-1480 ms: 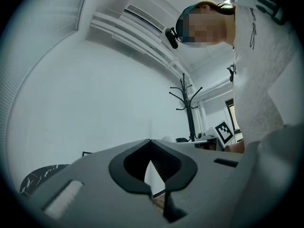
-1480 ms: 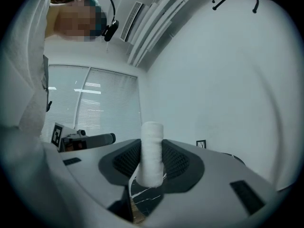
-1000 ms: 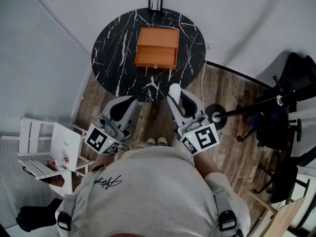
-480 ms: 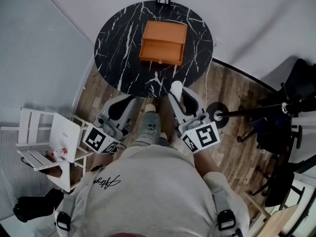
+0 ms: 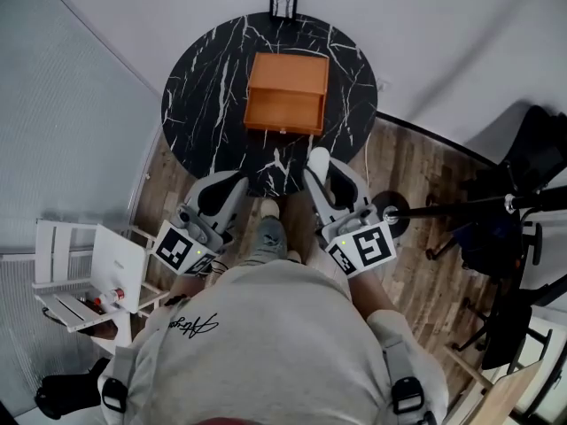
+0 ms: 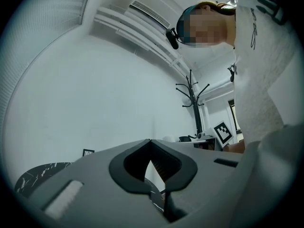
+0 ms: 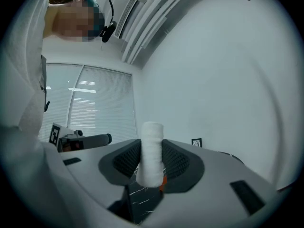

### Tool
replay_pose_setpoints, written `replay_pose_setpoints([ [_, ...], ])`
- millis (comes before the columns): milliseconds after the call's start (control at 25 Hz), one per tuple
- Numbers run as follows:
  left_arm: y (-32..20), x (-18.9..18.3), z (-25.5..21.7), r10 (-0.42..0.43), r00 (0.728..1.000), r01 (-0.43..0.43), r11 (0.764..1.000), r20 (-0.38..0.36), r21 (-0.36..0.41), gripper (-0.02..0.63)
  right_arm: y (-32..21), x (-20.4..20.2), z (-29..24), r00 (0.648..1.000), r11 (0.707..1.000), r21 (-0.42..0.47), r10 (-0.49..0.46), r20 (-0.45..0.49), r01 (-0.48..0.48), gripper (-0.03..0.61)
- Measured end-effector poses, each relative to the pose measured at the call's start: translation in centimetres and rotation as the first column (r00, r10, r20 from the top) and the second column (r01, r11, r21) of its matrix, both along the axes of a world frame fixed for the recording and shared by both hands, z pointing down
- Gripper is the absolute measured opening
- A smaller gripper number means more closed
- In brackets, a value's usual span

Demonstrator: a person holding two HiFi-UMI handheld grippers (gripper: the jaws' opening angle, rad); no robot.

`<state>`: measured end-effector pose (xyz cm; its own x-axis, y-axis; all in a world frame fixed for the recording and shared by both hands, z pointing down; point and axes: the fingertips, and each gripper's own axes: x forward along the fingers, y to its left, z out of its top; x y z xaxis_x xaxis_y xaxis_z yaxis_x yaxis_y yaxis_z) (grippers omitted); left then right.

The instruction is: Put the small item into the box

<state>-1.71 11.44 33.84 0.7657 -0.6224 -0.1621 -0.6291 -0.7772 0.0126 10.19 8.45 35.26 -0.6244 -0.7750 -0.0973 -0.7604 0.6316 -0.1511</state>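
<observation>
The right gripper [image 5: 320, 172] had its jaws closed on a small white cloth-wrapped roll [image 7: 151, 150]. The roll stood upright between the ribbed pads, its top rising above them. From the head view, the roll sat at the gripper's tip, against the near edge of the round black marble table with white veins [image 5: 204, 104]. It was short of the orange wooden box [image 5: 285, 88], which stood at the middle of the table. The box's front may have been a drawer pulled out, though the steep angle made that hard to judge. The left gripper [image 6: 150, 143] had its jaws brought together at the tips, with nothing between them, and it was held level beside the right one. A small black-framed picture [image 5: 283, 2] stood at the table's far edge.
</observation>
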Motion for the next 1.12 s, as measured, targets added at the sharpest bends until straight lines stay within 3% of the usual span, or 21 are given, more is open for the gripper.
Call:
replay_pose_setpoints([
  [560,-11.0,-0.3,-1.3,0.07,0.997,-0.071,0.997,0.013,0.022,0.002,-10.2,-0.6,-1.3,0.999,0.999,0.023,0.046,0.004,-0.046,0.137],
  [1120,-18.6,-2.1,-1.6,0.1,0.995,-0.099,0.995,-0.004,0.015,0.002,-17.4,-2.0,-2.6,0.996,0.996,0.03,0.09,0.005,-0.09,0.137],
])
